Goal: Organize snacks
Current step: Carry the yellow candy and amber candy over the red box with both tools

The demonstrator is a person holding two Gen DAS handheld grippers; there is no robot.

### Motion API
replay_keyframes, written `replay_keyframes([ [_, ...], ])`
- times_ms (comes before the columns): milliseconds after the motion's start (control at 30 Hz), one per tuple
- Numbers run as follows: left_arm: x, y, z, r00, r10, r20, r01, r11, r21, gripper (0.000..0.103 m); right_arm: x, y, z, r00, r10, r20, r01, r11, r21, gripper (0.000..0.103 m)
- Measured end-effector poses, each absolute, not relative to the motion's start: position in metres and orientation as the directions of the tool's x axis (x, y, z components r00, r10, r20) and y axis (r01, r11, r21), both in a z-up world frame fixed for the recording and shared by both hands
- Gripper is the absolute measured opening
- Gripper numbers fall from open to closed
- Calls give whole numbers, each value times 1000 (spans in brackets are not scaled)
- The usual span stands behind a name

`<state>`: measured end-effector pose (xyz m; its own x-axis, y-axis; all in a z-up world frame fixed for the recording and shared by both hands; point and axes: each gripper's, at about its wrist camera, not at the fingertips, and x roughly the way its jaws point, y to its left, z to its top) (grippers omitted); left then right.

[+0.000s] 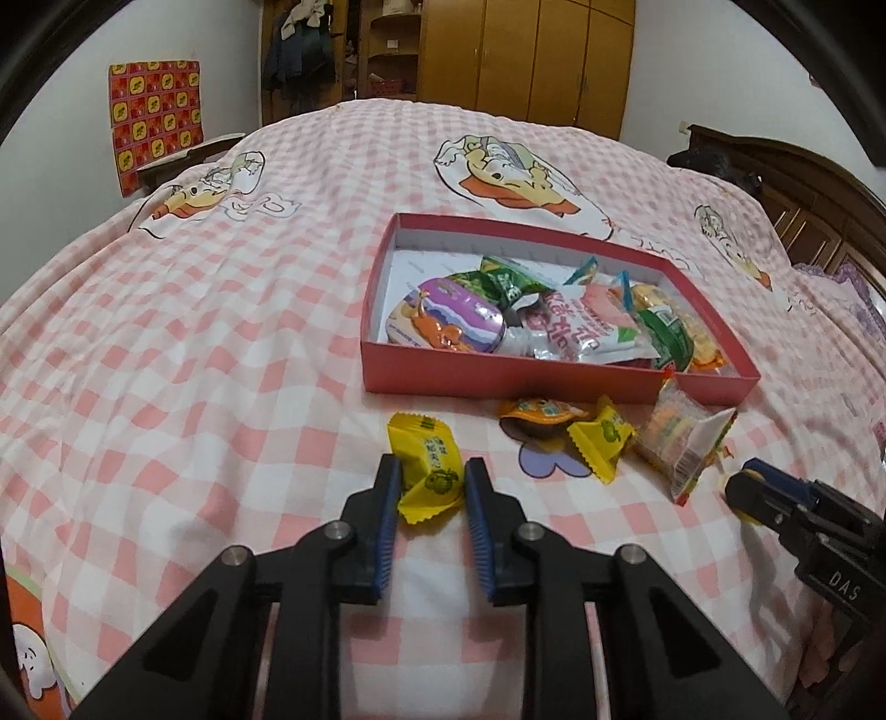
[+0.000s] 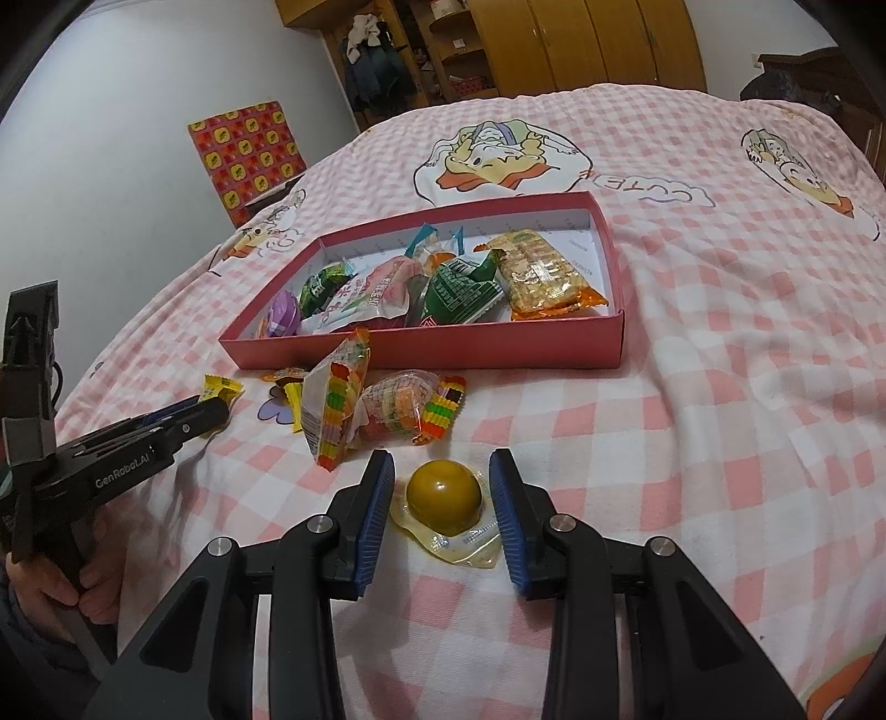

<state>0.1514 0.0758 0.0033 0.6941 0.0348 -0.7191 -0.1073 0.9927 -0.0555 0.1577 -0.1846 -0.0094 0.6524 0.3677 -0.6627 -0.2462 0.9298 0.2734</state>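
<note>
A red box (image 1: 526, 382) (image 2: 443, 349) lies on the bed with several snack packets inside. In front of it sit an orange jelly cup (image 1: 540, 412), a yellow candy (image 1: 601, 443) and two clear packs of coloured sweets (image 1: 681, 443) (image 2: 338, 410). My left gripper (image 1: 431, 462) (image 2: 210, 412) is shut on another yellow candy (image 1: 429, 443), which rests on the cover with both pads against its wrapper. My right gripper (image 2: 440, 454) (image 1: 739, 487) is shut on a round amber jelly cup (image 2: 443, 495); its pads touch the cup's clear rim on both sides.
The bed has a pink checked cover (image 1: 194, 360) with duck prints. A dark wooden headboard (image 1: 803, 194) stands at the right and wooden wardrobes (image 1: 526, 50) behind the bed. A red patterned sheet (image 1: 155, 116) leans on the left wall. A hand (image 2: 55, 598) holds the left gripper's handle.
</note>
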Motion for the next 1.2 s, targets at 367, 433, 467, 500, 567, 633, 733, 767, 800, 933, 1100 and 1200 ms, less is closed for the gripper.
replay_keyframes([
  [367, 133, 78, 18, 732, -8, -681, -74, 993, -91, 23, 153, -187, -5, 683, 333, -650, -215, 942, 257, 32],
  [433, 129, 78, 23, 738, -11, -674, -67, 994, -90, 23, 149, -185, -1, 702, 305, -643, -204, 952, 230, 32],
  [467, 128, 78, 25, 740, -12, -673, -64, 994, -89, 23, 148, -184, 1, 709, 291, -643, -201, 957, 212, 32],
  [500, 126, 79, 27, 741, -12, -672, -64, 994, -88, 23, 146, -182, 2, 714, 278, -642, -198, 961, 195, 32],
  [567, 125, 80, 30, 743, -10, -669, -65, 994, -88, 23, 144, -179, 5, 720, 270, -640, -204, 963, 177, 31],
  [633, 125, 81, 33, 743, -16, -669, -64, 993, -95, 23, 142, -178, 8, 726, 260, -637, -205, 966, 160, 31],
  [733, 125, 80, 36, 743, -22, -669, -56, 994, -95, 23, 139, -179, 13, 733, 253, -631, -203, 967, 152, 31],
  [767, 125, 80, 36, 744, -25, -668, -51, 994, -95, 23, 139, -181, 15, 735, 254, -629, -202, 967, 154, 31],
  [800, 125, 79, 37, 744, -31, -667, -44, 994, -96, 23, 139, -183, 18, 737, 256, -625, -200, 967, 161, 31],
  [933, 127, 79, 43, 743, -98, -662, 6, 990, -141, 23, 142, -191, 31, 739, 286, -609, -206, 958, 200, 31],
  [1100, 138, 77, 55, 749, -110, -653, 27, 990, -136, 23, 148, -196, 48, 739, 330, -588, -226, 943, 245, 31],
  [1200, 149, 77, 62, 756, -97, -647, 28, 993, -116, 23, 160, -198, 56, 738, 344, -581, -232, 937, 259, 31],
])
